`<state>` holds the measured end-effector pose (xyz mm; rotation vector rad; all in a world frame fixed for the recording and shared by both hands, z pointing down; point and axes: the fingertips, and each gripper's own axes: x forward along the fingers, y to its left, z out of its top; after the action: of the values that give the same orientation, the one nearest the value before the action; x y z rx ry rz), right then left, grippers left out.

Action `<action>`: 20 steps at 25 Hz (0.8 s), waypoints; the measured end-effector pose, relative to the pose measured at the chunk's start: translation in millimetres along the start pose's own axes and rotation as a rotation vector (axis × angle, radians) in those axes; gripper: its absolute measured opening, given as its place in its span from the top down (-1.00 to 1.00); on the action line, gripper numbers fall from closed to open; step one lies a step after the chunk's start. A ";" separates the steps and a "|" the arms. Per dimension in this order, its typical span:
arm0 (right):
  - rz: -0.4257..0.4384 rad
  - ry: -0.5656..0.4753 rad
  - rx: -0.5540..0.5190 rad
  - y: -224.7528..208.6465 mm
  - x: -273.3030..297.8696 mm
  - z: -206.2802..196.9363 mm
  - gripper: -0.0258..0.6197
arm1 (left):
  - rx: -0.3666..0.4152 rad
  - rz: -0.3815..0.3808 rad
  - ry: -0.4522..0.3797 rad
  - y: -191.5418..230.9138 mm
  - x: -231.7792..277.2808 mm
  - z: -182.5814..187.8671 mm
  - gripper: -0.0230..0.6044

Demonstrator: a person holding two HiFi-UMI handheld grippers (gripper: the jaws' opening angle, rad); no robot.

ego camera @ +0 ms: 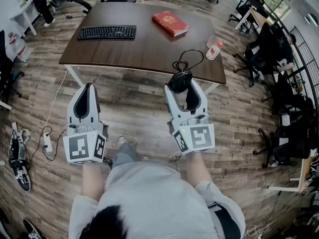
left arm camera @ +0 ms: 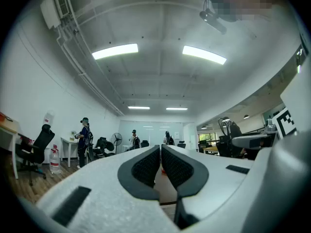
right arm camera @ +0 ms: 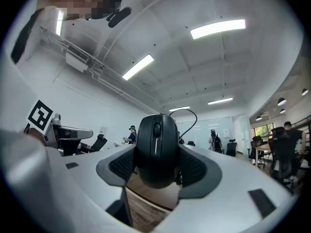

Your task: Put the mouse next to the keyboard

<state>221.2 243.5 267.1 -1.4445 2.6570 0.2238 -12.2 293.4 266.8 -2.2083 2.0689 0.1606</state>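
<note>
The pads (right arm camera: 120,165) of the right gripper (ego camera: 181,85) stand wide apart and press on both flanks of the black mouse (right arm camera: 156,147). It sits nose-up between them, its scroll wheel facing back toward the person. The left gripper (left arm camera: 160,162) has its jaws drawn together to a thin slit, with nothing in them. The person holds both grippers out in front of the body, side by side and well apart. Both are close to level with their tips raised a little, and both point at the near edge of the dark wooden table (ego camera: 144,51). The right hand (ego camera: 195,156) comes out of a grey sleeve, and the marker cube rides on the back of the gripper above it. The mouse hangs in the air over the plank floor, just short of the table's near edge toward its right end. Its black cable (ego camera: 192,59) rises onto the tabletop and lies there in loose loops. The keyboard (ego camera: 107,32) lies on the far left part of the table, well apart from the mouse. A red book (ego camera: 170,23) rests near the middle of the far side, and a small bottle (ego camera: 214,50) stands by the right edge, near the cable.
</note>
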 end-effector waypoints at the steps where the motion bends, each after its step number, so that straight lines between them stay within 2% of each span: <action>1: 0.000 -0.001 0.000 0.4 0.4 0.7 0.17 | 0.000 -0.002 0.000 -0.3 0.6 0.5 0.87; 10: -0.012 -0.012 0.002 1.3 9.2 2.8 0.17 | 0.000 -0.013 -0.003 5.3 9.6 1.7 0.87; 20: -0.041 -0.019 -0.011 -3.6 50.3 -1.7 0.17 | 0.003 -0.040 -0.008 27.6 50.9 1.1 0.87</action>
<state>197.0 199.7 260.2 -1.4908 2.6122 0.2477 -36.4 241.6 257.7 -2.2417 2.0184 0.1625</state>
